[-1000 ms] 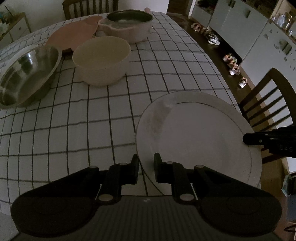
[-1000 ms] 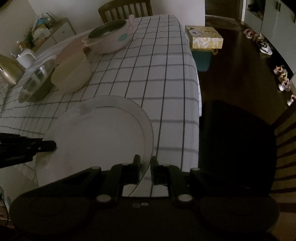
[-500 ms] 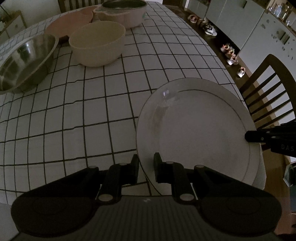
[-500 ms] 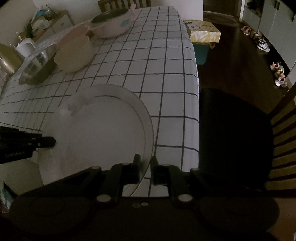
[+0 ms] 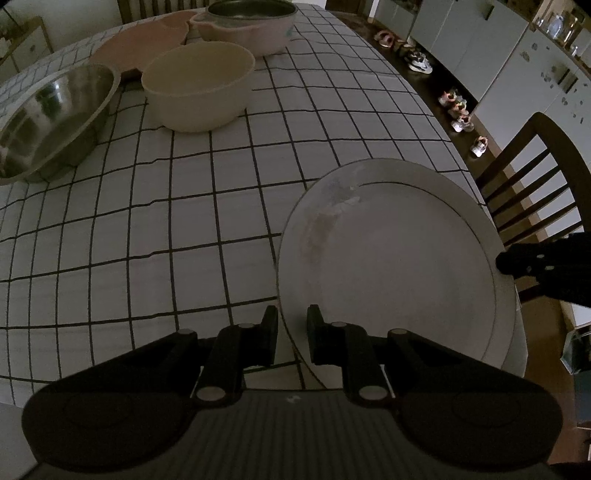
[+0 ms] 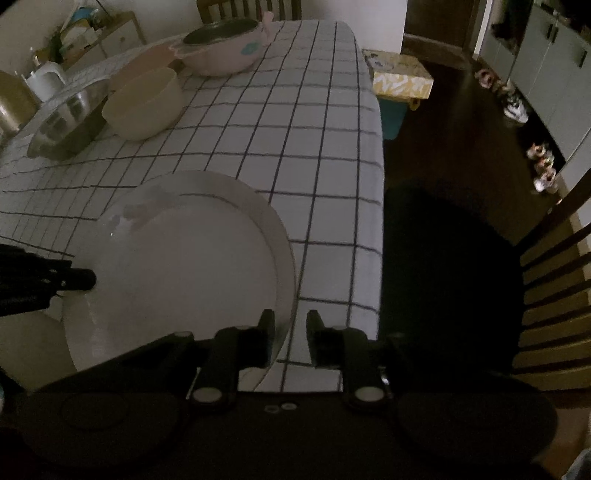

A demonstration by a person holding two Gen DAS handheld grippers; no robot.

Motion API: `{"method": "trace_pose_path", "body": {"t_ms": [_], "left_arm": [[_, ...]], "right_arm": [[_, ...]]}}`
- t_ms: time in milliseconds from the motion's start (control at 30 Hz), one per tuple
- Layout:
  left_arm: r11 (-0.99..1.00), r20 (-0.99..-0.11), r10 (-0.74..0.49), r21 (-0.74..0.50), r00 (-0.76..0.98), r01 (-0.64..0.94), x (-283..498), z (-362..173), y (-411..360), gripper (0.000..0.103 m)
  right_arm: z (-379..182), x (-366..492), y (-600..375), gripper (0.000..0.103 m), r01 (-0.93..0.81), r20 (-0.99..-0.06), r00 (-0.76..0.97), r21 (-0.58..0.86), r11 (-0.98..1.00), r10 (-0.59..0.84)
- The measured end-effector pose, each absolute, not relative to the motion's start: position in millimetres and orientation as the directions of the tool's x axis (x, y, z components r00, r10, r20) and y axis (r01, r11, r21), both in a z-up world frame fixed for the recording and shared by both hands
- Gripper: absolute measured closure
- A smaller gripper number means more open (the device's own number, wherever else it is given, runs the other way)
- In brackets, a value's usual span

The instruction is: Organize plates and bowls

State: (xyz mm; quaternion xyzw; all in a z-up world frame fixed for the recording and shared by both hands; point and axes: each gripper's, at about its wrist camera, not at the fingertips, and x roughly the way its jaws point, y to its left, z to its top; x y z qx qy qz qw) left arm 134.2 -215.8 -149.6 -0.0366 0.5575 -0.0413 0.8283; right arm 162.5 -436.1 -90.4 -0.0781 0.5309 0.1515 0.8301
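Since the earlier frames the plate [image 5: 391,266] has come lower and nearer the table edge, and the right gripper [image 6: 290,338] has just been opening: its jaws now stand a little apart, with the plate's right rim between them but a gap showing on the outer side. The left gripper [image 5: 291,332] is narrow, its jaws straddling the plate's near left rim; whether the pads still press I cannot tell for certain, though the gap looks as tight as a hold.

The plate lies on the near right corner of the checked tablecloth [image 5: 184,229], its right rim close to the edge by the chair [image 5: 532,177]. The cream bowl [image 5: 199,88], steel bowl [image 5: 48,118] and pink pot [image 5: 247,26] stand far left, well apart from it.

To finish this setting-down well, I judge the plate should be fully flat and not overhanging before either side lets go. Free the right rim first, draw that gripper straight back, then ease the left open without dragging the plate toward the edge.
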Motion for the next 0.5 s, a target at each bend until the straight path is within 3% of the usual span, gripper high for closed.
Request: {"method": "trace_pose_path", "body": {"t_ms": [200, 500], "left_arm": [[0.995, -0.920, -0.101, -0.095, 0.379, 0.034, 134, -146, -215, 0.087], [0.998, -0.908, -0.053, -0.059, 0.417, -0.002, 128, -132, -204, 0.076]], "right_arm": [[-76, 163, -435, 0.078, -0.349, -0.889, 0.418, 0.035, 0.937, 0.189], [-57, 163, -422, 0.071, -0.393, -0.867, 0.434, 0.064, 0.917, 0.246]]}}
